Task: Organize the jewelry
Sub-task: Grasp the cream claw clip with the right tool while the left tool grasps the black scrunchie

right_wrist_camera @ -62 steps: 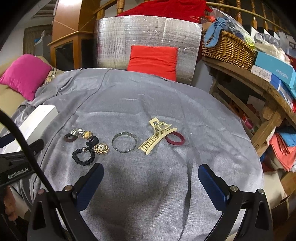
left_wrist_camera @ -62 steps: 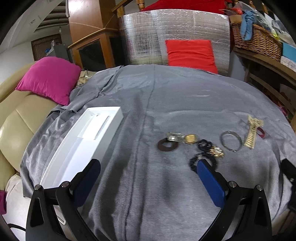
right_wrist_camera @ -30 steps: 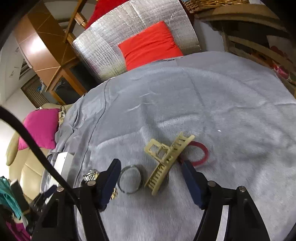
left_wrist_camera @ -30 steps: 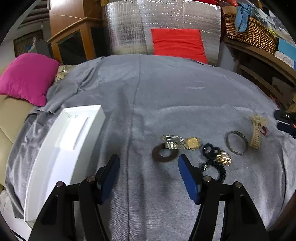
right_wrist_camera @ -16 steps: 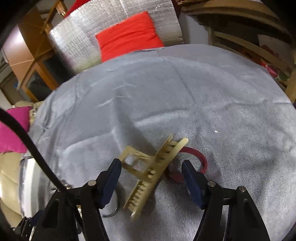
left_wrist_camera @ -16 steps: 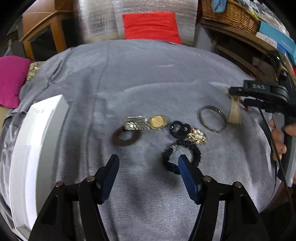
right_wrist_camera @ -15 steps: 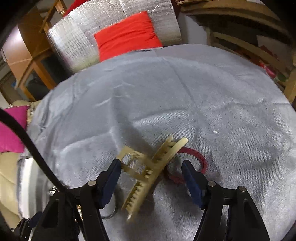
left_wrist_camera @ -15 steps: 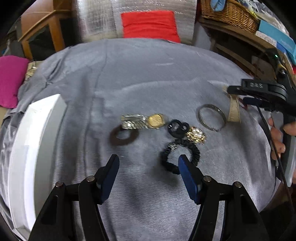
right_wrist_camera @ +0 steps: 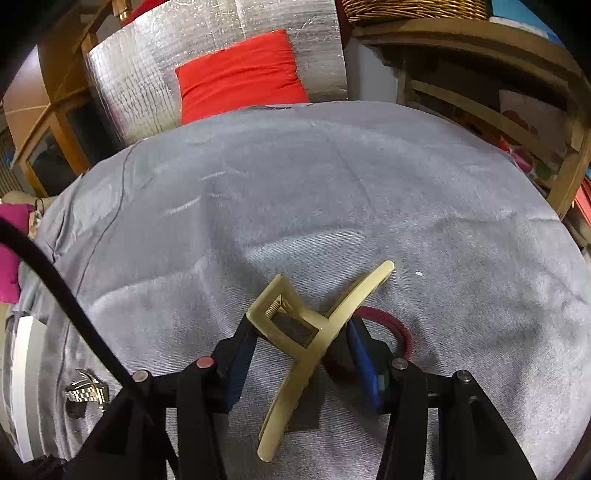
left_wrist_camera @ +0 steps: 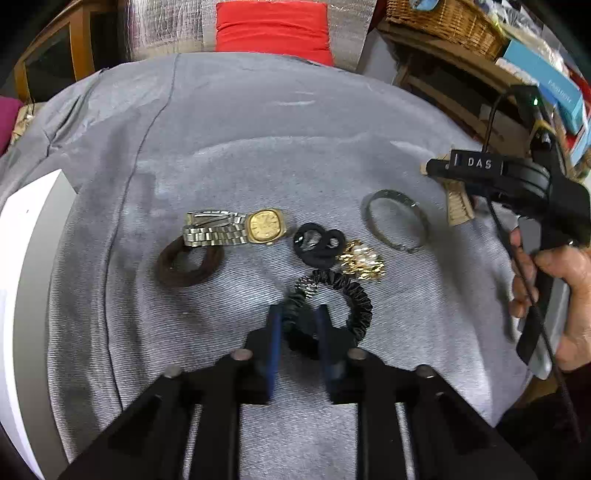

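Observation:
My left gripper (left_wrist_camera: 297, 314) is shut on the near side of a black scrunchie (left_wrist_camera: 351, 295) lying on the grey cloth (left_wrist_camera: 258, 147). Around it lie a brown hair tie (left_wrist_camera: 190, 262), a gold-faced watch (left_wrist_camera: 266, 226), a small black hair tie (left_wrist_camera: 317, 242), a gold brooch (left_wrist_camera: 362, 260) and a silver bangle (left_wrist_camera: 397, 219). My right gripper (right_wrist_camera: 299, 336) is shut on a beige claw clip (right_wrist_camera: 314, 332), which tilts across the fingers. A dark red hair tie (right_wrist_camera: 391, 326) lies just behind it.
A white tray (left_wrist_camera: 22, 258) lies at the cloth's left edge. A red cushion (left_wrist_camera: 271, 27) leans on a silver panel at the back. Wooden shelves with a wicker basket (left_wrist_camera: 443, 18) stand to the right. The watch also shows in the right wrist view (right_wrist_camera: 86, 391).
Both grippers went from wide open to shut. The left one moved right and down onto the black scrunchie. The right one came down and closed on the claw clip.

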